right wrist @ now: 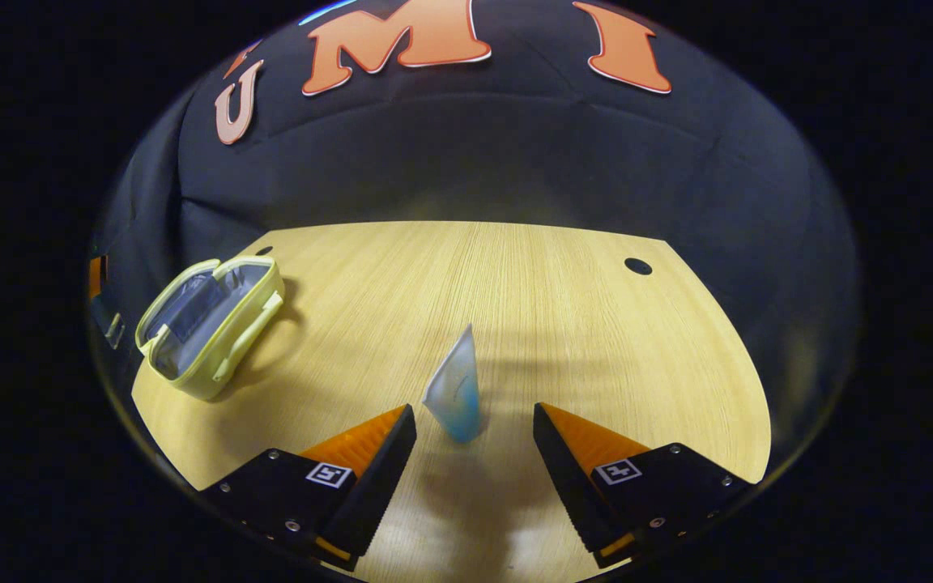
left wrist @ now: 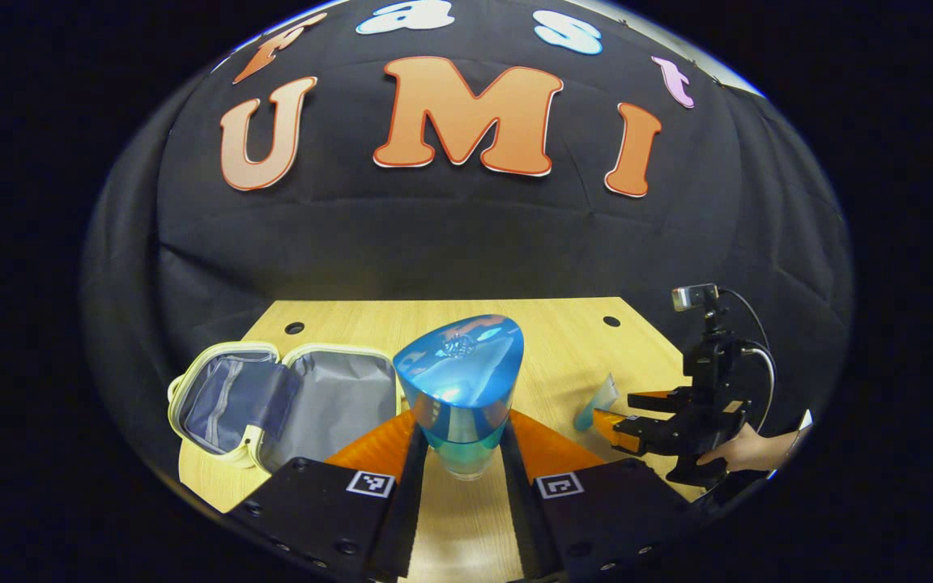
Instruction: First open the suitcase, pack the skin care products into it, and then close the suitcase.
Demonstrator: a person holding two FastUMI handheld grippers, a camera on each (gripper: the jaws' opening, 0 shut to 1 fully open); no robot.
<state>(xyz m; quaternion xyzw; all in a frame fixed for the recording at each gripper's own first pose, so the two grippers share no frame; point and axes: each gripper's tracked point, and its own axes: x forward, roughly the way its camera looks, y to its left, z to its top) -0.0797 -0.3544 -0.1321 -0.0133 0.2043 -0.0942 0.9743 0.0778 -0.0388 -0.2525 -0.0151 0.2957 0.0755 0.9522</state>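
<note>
Two handheld grippers. The left gripper (left wrist: 462, 453) has black finger bodies with screws and square coded markers. The right gripper (right wrist: 475, 429) matches, with a top-mounted camera (left wrist: 694, 296) and trailing cables (left wrist: 762, 356).

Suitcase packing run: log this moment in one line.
suitcase: open | left tool: shut on blue bottle | right tool: open around tube

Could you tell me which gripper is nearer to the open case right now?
Left. The left gripper, shut on the blue bottle, is just beside the case. The right gripper, open around the small tube, sits farther off across the table.
</note>
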